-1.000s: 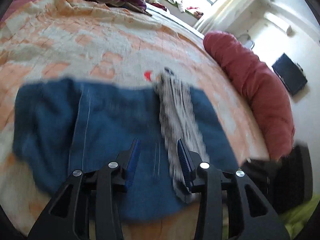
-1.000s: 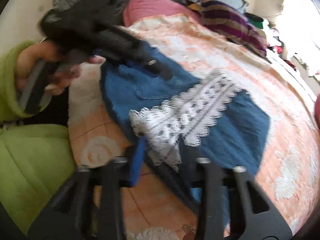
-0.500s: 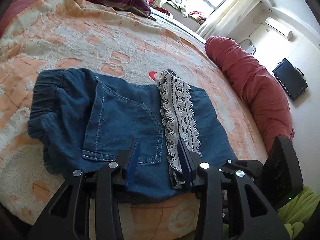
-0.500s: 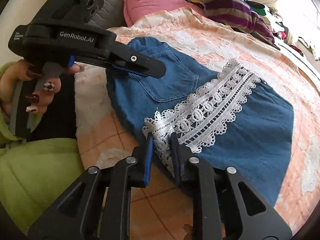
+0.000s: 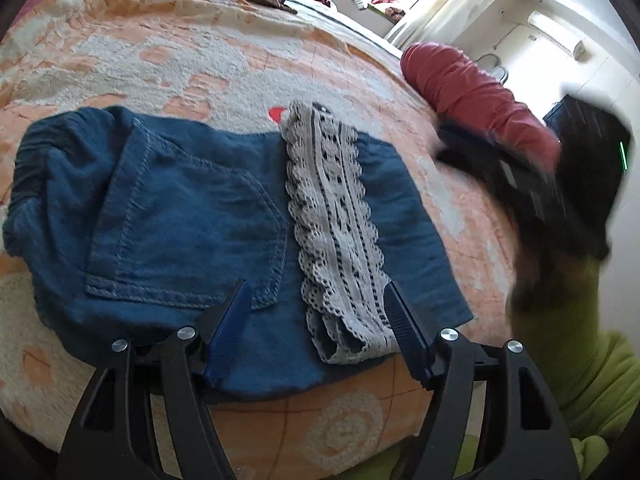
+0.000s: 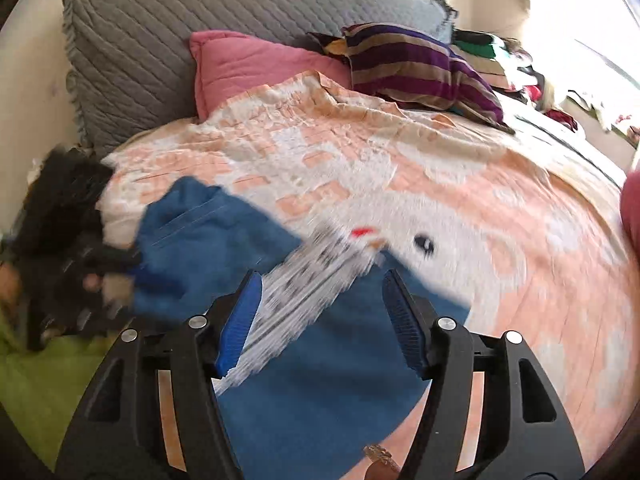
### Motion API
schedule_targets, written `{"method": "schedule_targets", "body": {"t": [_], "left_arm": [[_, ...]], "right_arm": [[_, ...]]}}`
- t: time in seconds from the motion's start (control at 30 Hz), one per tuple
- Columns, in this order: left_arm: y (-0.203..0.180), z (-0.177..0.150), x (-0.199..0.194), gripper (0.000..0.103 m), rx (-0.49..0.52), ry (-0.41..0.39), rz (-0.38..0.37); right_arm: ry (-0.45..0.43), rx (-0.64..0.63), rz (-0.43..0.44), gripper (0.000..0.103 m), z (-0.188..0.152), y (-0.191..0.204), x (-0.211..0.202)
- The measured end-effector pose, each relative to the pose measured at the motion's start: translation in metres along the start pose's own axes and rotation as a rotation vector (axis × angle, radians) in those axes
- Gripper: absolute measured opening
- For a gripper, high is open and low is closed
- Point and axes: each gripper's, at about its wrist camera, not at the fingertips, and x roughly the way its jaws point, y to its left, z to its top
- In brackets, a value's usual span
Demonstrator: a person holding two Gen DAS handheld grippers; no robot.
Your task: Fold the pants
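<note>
Lying folded on the bedspread (image 5: pixel 248 60), the pants (image 5: pixel 180 216) look soft and light, lace (image 5: pixel 332 216) at three o'clock of the pocket. Left gripper (image 5: pixel 318 322) and right gripper (image 6: pixel 320 312) have just been opening, holding nothing. Best pinched at a doubled hem edge.

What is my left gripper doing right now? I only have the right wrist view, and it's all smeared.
Observer: The left gripper has just been opening its jaws; they stand apart over the folded blue denim pants, gripping nothing.
Operator: Is the lace lying tidy?
Observer: Yes, the grey-white lace band runs flat across the pants, its near end lying between the jaws.
Operator: Which side faces up?
Observer: A stitched back pocket faces up, left of the lace.
</note>
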Motion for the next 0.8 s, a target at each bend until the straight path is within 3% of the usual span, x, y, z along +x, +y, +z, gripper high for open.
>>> {"method": "schedule_targets", "body": {"t": [0.03,0.2,0.3,0.4,0.53,0.67,0.8], "left_arm": [[-0.003,-0.002,0.003,0.065,0.012,0.006,0.020],[-0.024,-0.010,0.015,0.035,0.106,0.037,0.105],[-0.029,-0.012,0.019,0.031,0.138,0.055,0.112],[-0.026,-0.011,0.022,0.031,0.130,0.068,0.099],[-0.024,-0.011,0.021,0.031,0.120,0.067,0.084],[-0.021,-0.010,0.022,0.031,0.119,0.066,0.085],[-0.018,-0.007,0.023,0.031,0.114,0.063,0.087]], "right_arm": [[0.020,-0.011,0.017,0.056,0.008,-0.003,0.012],[0.214,-0.048,0.100,0.057,0.036,-0.021,0.092],[0.304,-0.015,0.149,0.056,0.035,-0.027,0.124],[0.368,-0.034,0.223,0.033,0.024,-0.024,0.139],[0.296,-0.018,0.234,0.016,0.027,-0.022,0.121],[0.202,-0.059,0.264,0.012,0.043,-0.006,0.106],[0.264,-0.108,0.211,0.011,0.045,0.004,0.135]]}}
